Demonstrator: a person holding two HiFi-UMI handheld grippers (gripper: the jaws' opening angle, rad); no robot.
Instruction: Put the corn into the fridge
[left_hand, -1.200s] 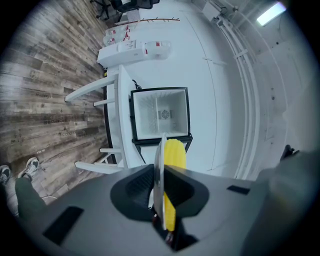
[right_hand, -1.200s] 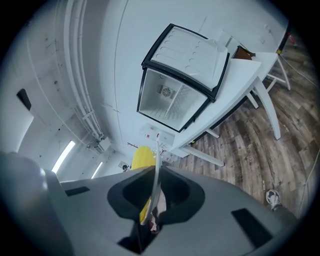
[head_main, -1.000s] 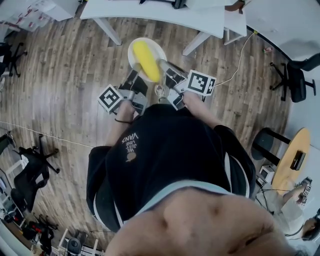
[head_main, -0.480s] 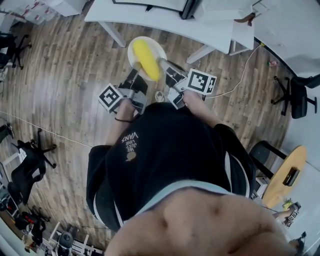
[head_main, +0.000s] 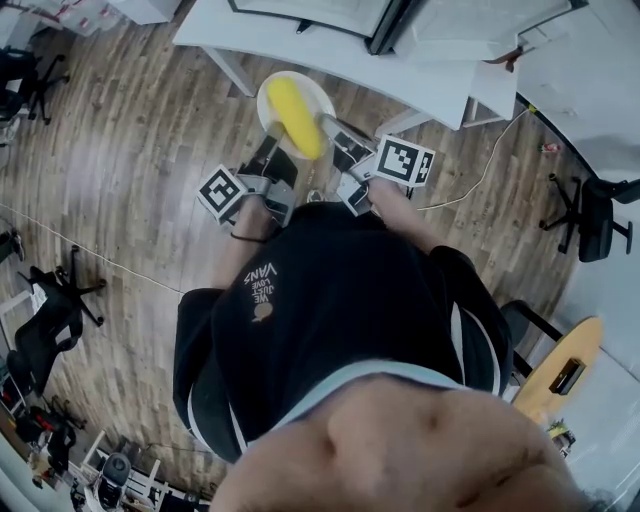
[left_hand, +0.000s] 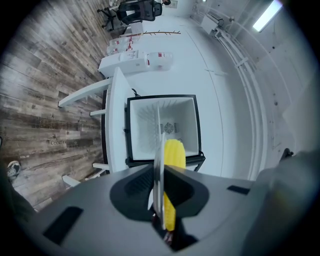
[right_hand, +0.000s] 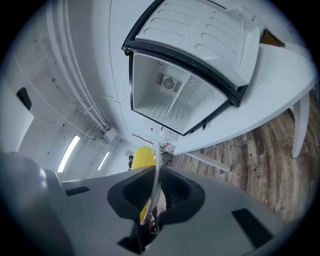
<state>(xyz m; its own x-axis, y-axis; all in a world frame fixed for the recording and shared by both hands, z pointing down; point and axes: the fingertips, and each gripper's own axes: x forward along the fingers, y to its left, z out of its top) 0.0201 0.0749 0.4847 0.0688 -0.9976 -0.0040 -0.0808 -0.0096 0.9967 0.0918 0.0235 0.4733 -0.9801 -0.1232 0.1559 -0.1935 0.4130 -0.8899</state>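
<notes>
A yellow corn cob (head_main: 293, 118) lies on a white plate (head_main: 318, 100) that I carry between both grippers above the wooden floor. My left gripper (head_main: 268, 152) is shut on the plate's near-left rim and my right gripper (head_main: 331, 128) is shut on its right rim. The left gripper view has the plate edge-on as a thin line (left_hand: 158, 165) between the jaws, the corn (left_hand: 174, 152) beside it. Straight ahead an open small fridge (left_hand: 162, 116) with a bare white inside stands on a white table (left_hand: 116, 125). The right gripper view shows the plate edge (right_hand: 156, 176), the corn (right_hand: 142, 156), the fridge (right_hand: 172, 97) and its raised door (right_hand: 200, 35).
The white table (head_main: 330, 45) crosses the top of the head view, its legs (head_main: 228, 72) close ahead of the plate. Office chairs (head_main: 590, 205) stand at the right and far left. A round wooden table (head_main: 560, 365) is lower right. A cable (head_main: 470, 170) runs over the floor.
The table and fridge have come nearer at the top of the head view as the person walked forward. Plate, corn and both grips look unchanged.
</notes>
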